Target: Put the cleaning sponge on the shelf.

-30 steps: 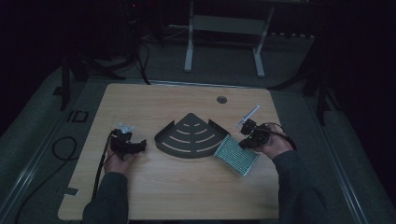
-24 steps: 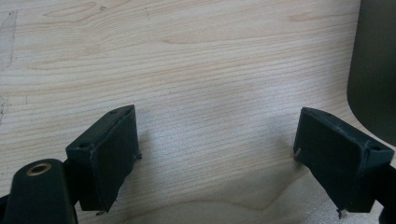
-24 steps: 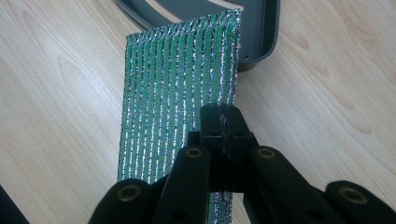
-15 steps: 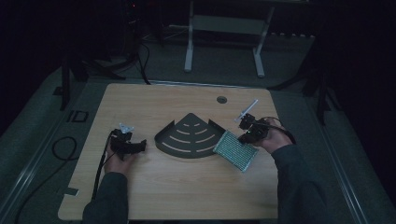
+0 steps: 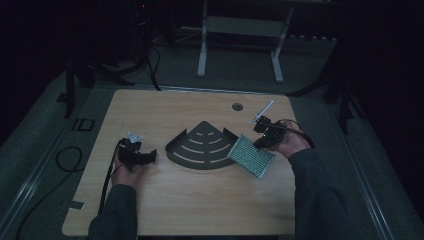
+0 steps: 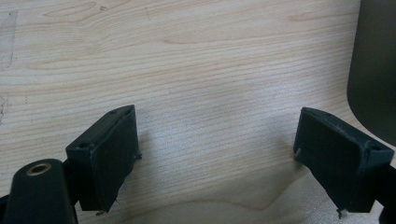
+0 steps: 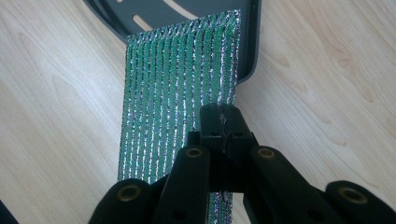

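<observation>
The right gripper (image 7: 223, 122), jaws pinched on the edge of the green-and-silver ribbed foil pad (image 7: 180, 93), holds it against the dark slotted fan-shaped metal tray (image 5: 204, 145); so thin a hold may slip. The left gripper (image 6: 217, 158) rests spread.

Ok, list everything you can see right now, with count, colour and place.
Table: one, light wood, centre of the high view.
Fan-shaped tray: one, dark grey with slots, mid-table.
Ribbed pad: one, green and silver, at the tray's right edge, pinched along one edge.
Round port: one, dark, far side of the table.
Stand: one, pale grey, on the floor beyond the table.
Left tool: one, black, jaws apart over bare wood.
Right tool: one, black, closed on the pad.
</observation>
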The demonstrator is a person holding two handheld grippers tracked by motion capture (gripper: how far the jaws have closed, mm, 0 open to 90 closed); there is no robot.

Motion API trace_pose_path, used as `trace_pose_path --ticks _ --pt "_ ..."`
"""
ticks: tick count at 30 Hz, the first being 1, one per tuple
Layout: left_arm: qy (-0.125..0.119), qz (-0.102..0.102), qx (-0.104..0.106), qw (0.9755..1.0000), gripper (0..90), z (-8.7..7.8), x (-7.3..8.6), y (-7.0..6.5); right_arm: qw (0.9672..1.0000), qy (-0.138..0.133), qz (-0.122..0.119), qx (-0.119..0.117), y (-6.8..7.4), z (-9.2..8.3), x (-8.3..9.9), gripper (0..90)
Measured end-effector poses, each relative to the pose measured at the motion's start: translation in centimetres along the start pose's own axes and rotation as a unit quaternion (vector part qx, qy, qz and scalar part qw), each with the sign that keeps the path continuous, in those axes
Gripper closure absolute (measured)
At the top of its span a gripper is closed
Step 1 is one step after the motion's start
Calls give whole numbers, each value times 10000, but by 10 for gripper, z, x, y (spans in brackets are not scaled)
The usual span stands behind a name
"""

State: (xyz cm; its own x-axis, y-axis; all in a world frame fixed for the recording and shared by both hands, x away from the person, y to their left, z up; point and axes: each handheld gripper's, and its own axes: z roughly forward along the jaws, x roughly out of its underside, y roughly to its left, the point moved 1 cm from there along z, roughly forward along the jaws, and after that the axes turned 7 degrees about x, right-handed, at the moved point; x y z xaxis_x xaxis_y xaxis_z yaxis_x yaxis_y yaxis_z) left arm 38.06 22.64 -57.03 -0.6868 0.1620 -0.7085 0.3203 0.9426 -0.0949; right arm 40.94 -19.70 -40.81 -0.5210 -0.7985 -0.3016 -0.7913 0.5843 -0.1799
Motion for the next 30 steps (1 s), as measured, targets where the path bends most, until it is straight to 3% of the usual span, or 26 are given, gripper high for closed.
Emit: trace_pose_path --ticks 30 --pt "-2 5 7 10000 142 0 0 0 9999 -17 111 36 -20 0 -29 894"
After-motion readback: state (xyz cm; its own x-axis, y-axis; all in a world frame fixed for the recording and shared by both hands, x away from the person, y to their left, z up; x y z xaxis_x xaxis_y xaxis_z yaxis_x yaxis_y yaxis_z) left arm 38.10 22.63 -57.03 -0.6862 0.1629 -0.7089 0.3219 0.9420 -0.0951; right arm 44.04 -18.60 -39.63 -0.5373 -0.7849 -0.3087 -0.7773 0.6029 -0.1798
